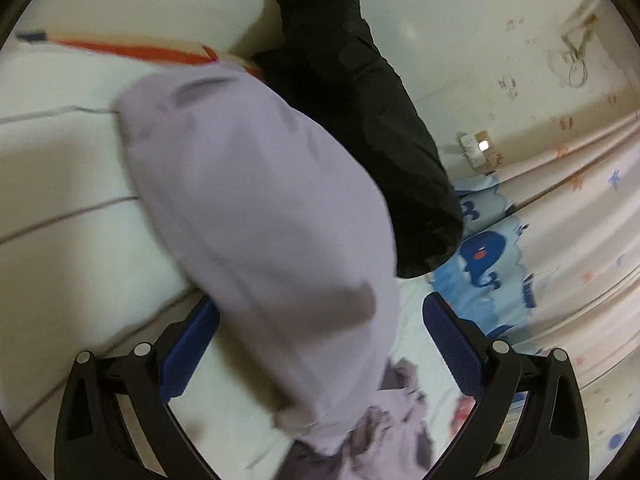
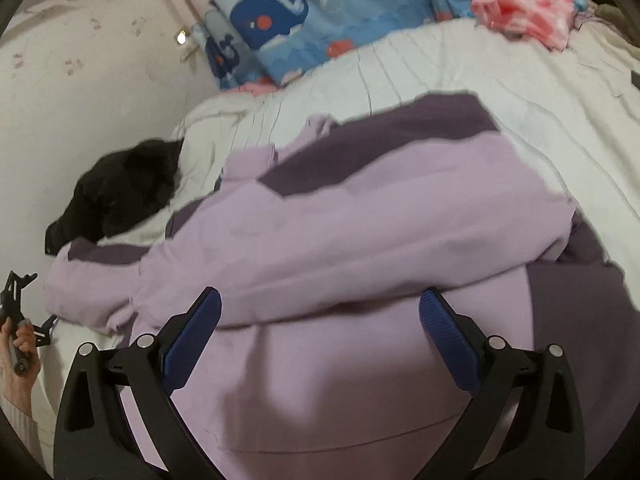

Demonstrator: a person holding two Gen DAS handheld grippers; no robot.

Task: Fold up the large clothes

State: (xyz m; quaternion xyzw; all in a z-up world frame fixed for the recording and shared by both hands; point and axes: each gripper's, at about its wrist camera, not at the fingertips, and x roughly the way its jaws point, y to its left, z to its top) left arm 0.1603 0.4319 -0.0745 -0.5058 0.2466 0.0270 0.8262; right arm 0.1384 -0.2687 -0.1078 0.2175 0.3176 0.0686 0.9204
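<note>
A large lilac garment with dark purple panels (image 2: 360, 220) lies crumpled on the white bed (image 2: 520, 92). My right gripper (image 2: 320, 312) hangs open just above its near fold, its blue pads (image 2: 196, 332) on either side of the cloth and not pinching it. In the left wrist view a long lilac part of the garment (image 1: 256, 208) runs from the bottom centre up to the left. My left gripper (image 1: 320, 320) is open around it, and the cloth covers part of the left pad (image 1: 192, 344). Whether the pads touch the fabric is unclear.
A black garment (image 1: 360, 112) lies against the pale wall (image 2: 80, 80) at the bed's edge. A blue whale-print blanket (image 2: 320, 20) and a pink plastic bag (image 2: 528, 4) sit at the far side. A hand (image 2: 20, 344) shows at the far left.
</note>
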